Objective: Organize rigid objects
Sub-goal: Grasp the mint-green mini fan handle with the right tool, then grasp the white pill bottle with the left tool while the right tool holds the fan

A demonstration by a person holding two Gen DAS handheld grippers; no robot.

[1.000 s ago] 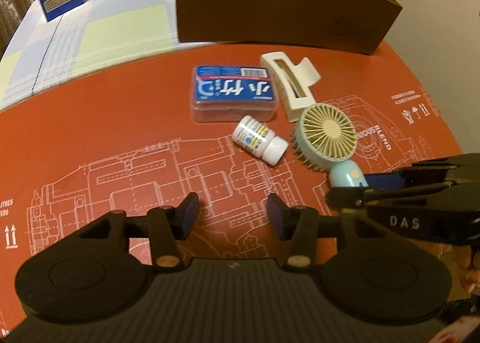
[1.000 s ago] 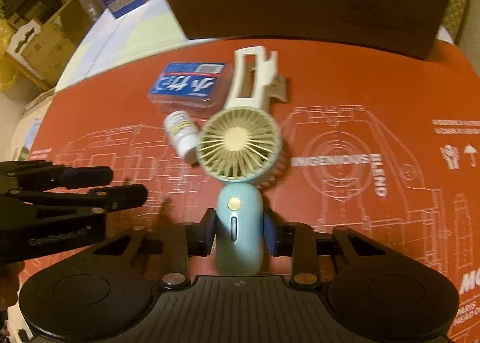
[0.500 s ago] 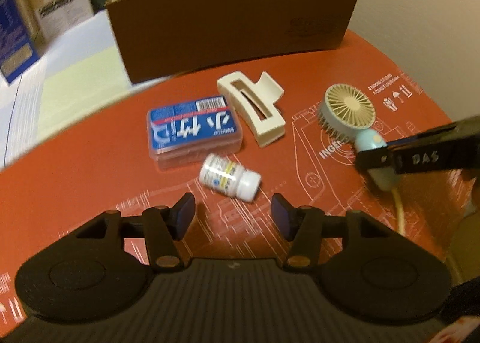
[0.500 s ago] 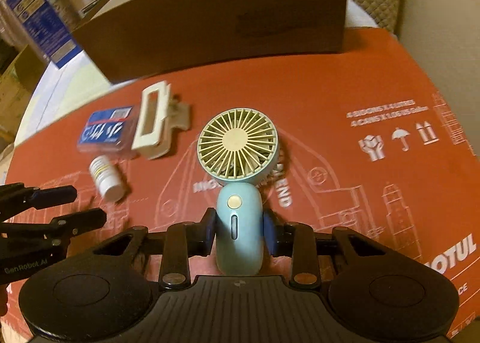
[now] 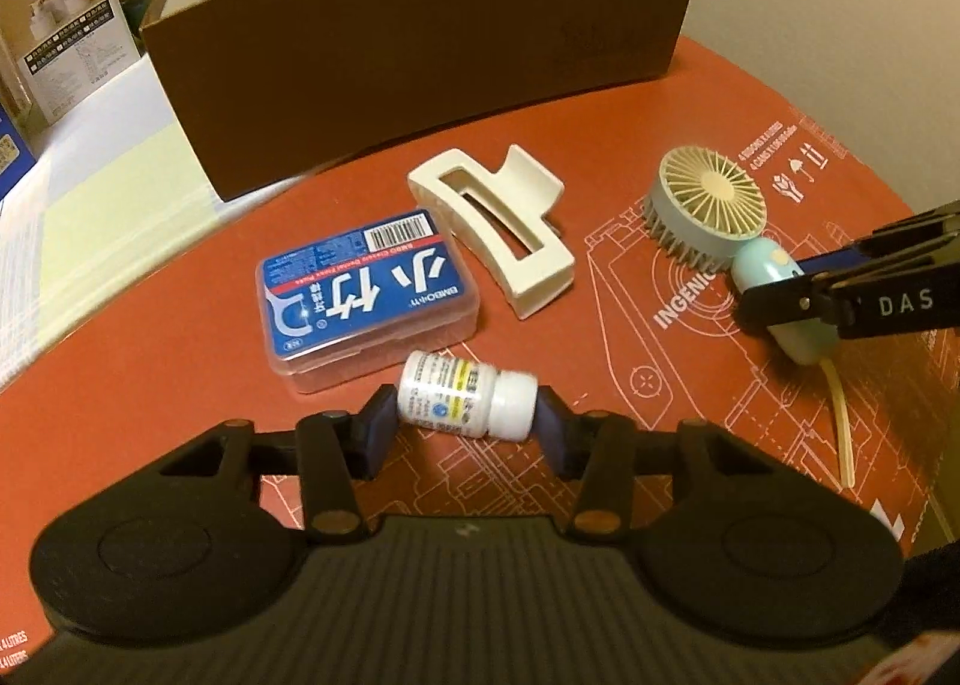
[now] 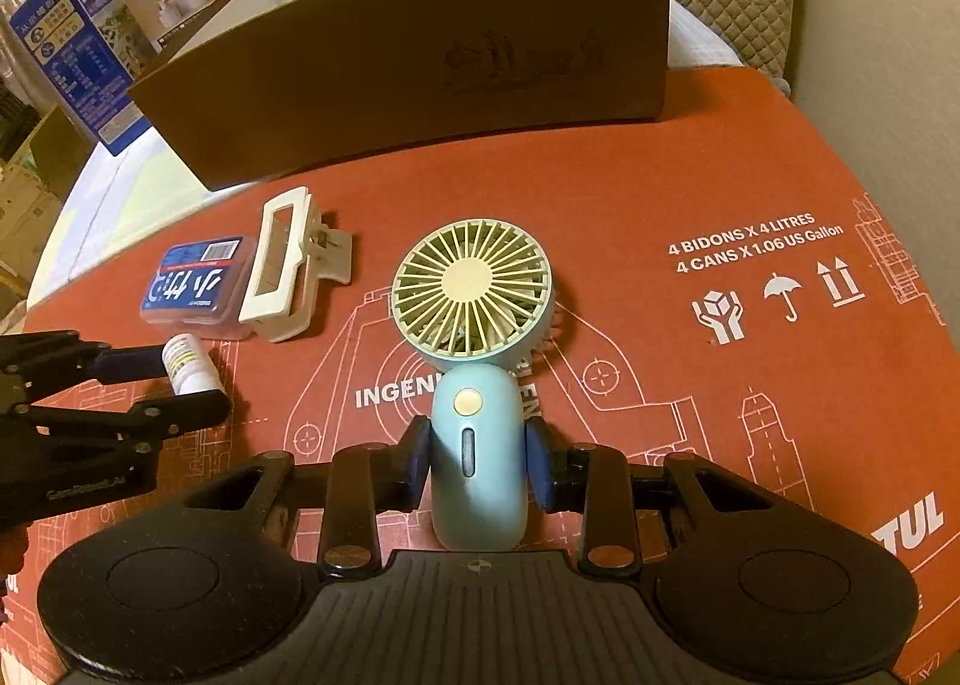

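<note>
Your left gripper (image 5: 465, 421) is closing its jaws around the small white bottle (image 5: 465, 400) lying near the surface's front edge, ready to lift. Your right gripper (image 6: 477, 460) is clamped on the fan (image 6: 474, 349) by its handle, likely bound for the brown box (image 6: 420, 61) at the back.

Each unit, the left tongs (image 5: 465, 427) and the right tongs (image 6: 478, 466), has a matte black body with a ribbed central plate, flanked by two round housings with recessed discs. Two black linkage arms with brass-coloured pivot pins carry fingers (image 5: 377, 433) faced with dark blue pads (image 6: 538, 463). Seen from the side, the right unit bears white lettering "DAS", the left unit faint grey lettering.
</note>
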